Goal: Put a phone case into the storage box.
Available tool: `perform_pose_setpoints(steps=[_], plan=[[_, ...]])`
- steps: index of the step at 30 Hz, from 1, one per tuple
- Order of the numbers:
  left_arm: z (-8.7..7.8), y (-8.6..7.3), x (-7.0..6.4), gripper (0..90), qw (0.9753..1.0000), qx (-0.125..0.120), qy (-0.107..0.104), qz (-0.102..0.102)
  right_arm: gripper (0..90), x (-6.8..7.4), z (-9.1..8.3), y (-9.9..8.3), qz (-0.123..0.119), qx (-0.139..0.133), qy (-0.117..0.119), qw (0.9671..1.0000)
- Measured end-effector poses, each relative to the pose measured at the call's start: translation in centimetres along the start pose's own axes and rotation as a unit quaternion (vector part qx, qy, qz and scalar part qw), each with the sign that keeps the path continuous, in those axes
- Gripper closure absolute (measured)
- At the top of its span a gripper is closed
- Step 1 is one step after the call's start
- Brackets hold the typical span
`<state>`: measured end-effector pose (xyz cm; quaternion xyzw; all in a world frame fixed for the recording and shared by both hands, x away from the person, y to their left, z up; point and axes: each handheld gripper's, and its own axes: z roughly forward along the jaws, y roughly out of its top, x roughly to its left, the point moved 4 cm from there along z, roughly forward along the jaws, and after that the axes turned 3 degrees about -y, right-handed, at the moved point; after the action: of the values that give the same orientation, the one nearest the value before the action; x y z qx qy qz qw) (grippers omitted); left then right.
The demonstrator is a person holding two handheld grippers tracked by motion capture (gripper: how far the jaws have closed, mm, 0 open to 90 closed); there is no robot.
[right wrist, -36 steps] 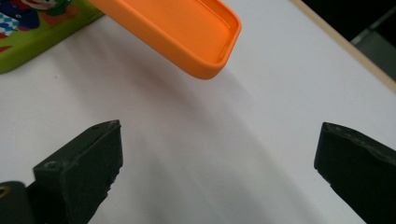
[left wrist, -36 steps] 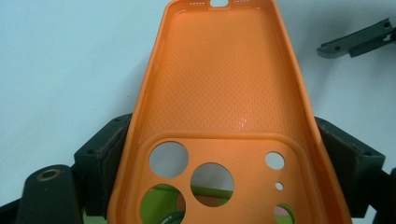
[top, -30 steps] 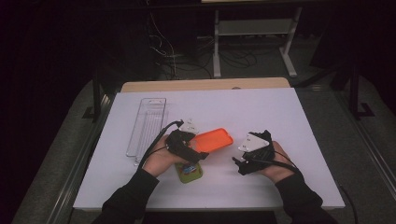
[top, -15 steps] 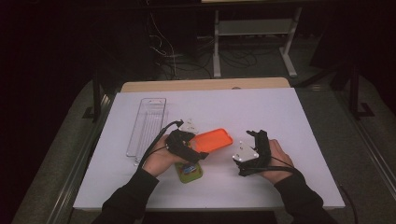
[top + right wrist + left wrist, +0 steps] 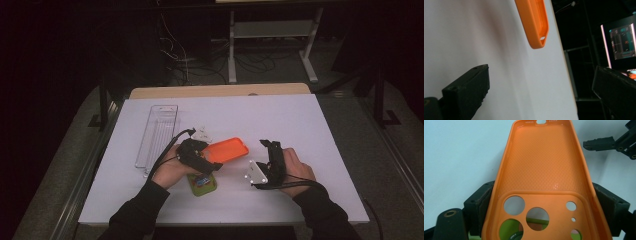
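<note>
orange silicone is what is gripped here: an orange phone case (image 5: pixel 227 149) is clamped at its camera-cutout end between the two jaws of the left gripper (image 5: pixel 210 161), one jaw being pressed against each long side of it, as is seen in the left gripper view. the case (image 5: pixel 541 180) is held with its open, textured inside turned up, and its far end is pointed towards the right edge of the white table (image 5: pixel 310 120). it is carried above the table a little left of the middle and nearer the front edge than the back edge.

under the camera holes of the case a green phone (image 5: pixel 202 183) is glimpsed, lying flat on the table just beneath the left hand (image 5: pixel 172 167) and close to the front edge.

the right gripper (image 5: pixel 272 150) is held near the front right part of the table, well apart from the case, with its jaws spread wide and nothing between them; in the right gripper view the far end of the case (image 5: pixel 534 22) is seen ahead of those open jaws, untouched by them. the right hand (image 5: pixel 295 170) is wrapped around the gripper's body.

a clear plastic tray (image 5: pixel 156 134) is lain lengthwise near the left edge of the table, apart from both grippers.
</note>
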<state>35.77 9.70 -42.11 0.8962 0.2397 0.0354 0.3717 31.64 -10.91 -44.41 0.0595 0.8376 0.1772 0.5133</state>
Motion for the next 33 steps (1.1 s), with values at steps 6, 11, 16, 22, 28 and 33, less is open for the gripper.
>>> perform_pose_setpoints(steps=[6, 11, 16, 22, 28, 33], plan=[[-0.2, 0.0, 0.1, 15.6, 1.0, 0.003, -0.001, 0.005, 0.7, 0.2, -0.1, 0.5, -0.03, -0.007, -0.02, 0.9993], [-0.2, 0.2, 0.0, 15.6, 1.0, -0.005, -0.002, 0.005, 4.8, 0.4, 0.1, 1.3, -0.052, -0.016, -0.03, 0.9981], [0.0, 0.2, -0.2, 15.6, 0.9999, -0.007, -0.008, -0.001, 6.6, 0.4, 0.3, 1.9, -0.055, -0.026, -0.041, 0.9973], [-0.1, 0.3, -0.3, 15.6, 0.9999, -0.007, -0.01, 0.0, 13.4, 0.1, 0.6, 2.8, -0.063, -0.036, -0.057, 0.9957], [-0.2, 0.2, -0.2, 15.6, 0.9999, -0.003, -0.01, 0.006, 21.4, 0.1, 1.0, 3.8, -0.078, -0.042, -0.067, 0.9938], [-0.1, 0.3, -0.3, 15.6, 0.9999, -0.011, -0.013, -0.001, 28.2, 1.0, 1.2, 4.1, -0.08, -0.041, -0.063, 0.994]])
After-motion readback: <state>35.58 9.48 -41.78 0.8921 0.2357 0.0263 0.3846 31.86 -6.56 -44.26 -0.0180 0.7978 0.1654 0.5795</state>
